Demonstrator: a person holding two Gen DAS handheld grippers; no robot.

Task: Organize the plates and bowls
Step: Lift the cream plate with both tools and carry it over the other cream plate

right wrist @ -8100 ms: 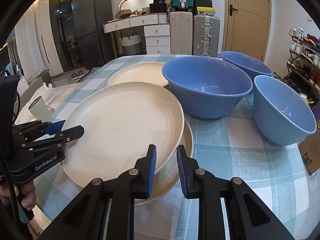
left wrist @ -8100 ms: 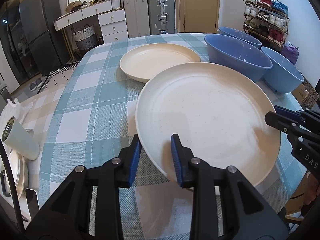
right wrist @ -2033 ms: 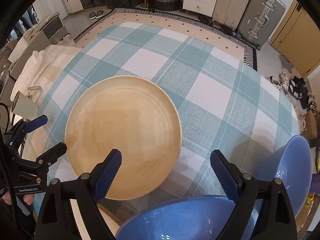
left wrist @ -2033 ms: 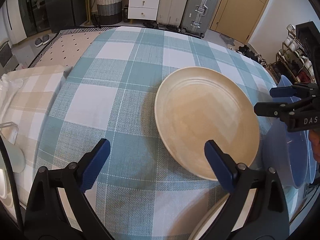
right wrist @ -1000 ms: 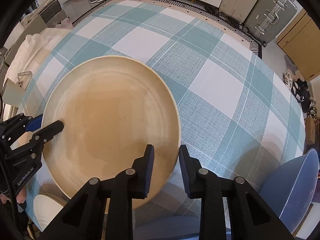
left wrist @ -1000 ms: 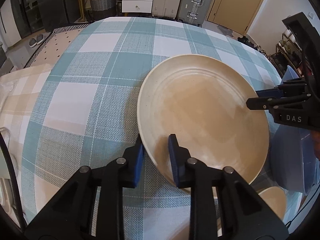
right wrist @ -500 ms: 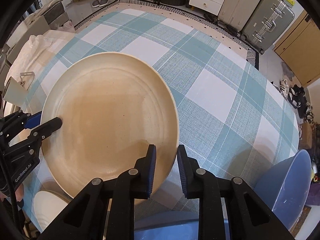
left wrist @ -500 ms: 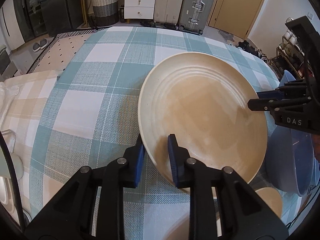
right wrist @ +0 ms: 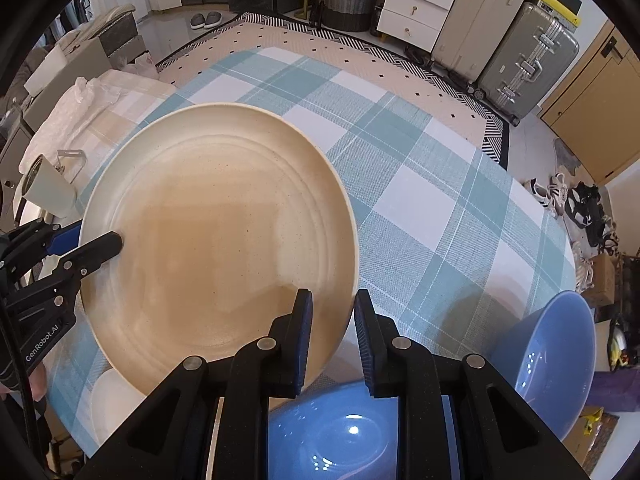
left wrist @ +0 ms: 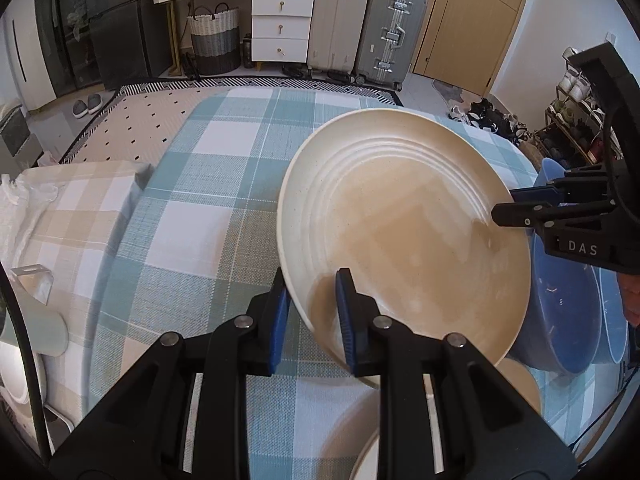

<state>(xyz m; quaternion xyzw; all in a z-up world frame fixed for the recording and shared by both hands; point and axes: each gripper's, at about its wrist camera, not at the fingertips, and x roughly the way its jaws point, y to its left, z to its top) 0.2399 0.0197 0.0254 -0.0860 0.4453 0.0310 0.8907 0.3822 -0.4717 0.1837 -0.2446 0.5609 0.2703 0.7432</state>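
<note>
A large cream plate (left wrist: 404,220) (right wrist: 224,236) hangs above the checked tablecloth (left wrist: 208,200), held by both grippers on opposite rims. My left gripper (left wrist: 310,284) is shut on its near rim in the left wrist view. My right gripper (right wrist: 332,308) is shut on the plate's right rim in the right wrist view. Each gripper also shows in the other view, at the far rim: the right gripper (left wrist: 516,204) and the left gripper (right wrist: 92,242). Below lie another cream plate (left wrist: 360,436) and blue bowls (right wrist: 348,436) (right wrist: 556,356).
A white mug (right wrist: 48,188) lies on its side at the table's left edge. Stacked blue bowls (left wrist: 568,312) stand at the right of the left wrist view. Suitcases, drawers and a basket stand on the floor beyond the table.
Both grippers have lifted the cream plate off the cloth. The table has dropped away below and the room's far wall has come into the left wrist view.
</note>
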